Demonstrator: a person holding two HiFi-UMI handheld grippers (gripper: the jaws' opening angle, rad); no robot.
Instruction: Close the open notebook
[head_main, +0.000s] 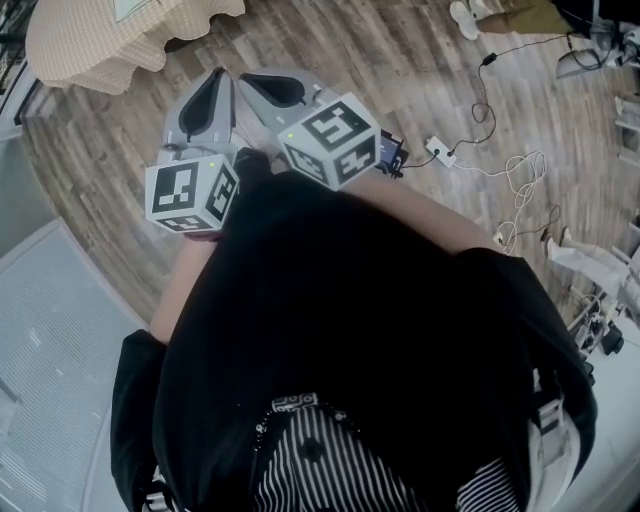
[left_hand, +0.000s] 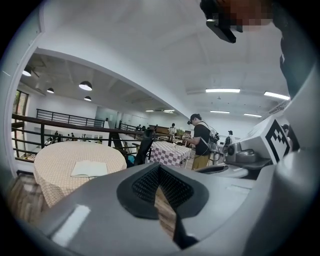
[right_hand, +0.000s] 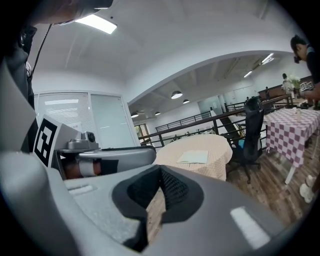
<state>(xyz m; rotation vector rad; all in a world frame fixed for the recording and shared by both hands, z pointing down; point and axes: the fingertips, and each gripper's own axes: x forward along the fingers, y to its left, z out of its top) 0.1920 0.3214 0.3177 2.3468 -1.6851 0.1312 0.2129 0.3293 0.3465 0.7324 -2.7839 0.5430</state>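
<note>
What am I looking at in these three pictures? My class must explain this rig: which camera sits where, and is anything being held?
There is no robot here. A person holds a grey two-jaw tool in each hand: the left gripper and the right gripper. Each carries a marker cube. The top-down picture comes from a camera on the person's head. The other two come from cameras riding on the grippers, each looking along its own jaws. Both pairs of jaws are together with nothing between them. Ahead, well beyond the grippers, stands a round table under a checked cloth. On it lies the notebook, pale and flat.
</note>
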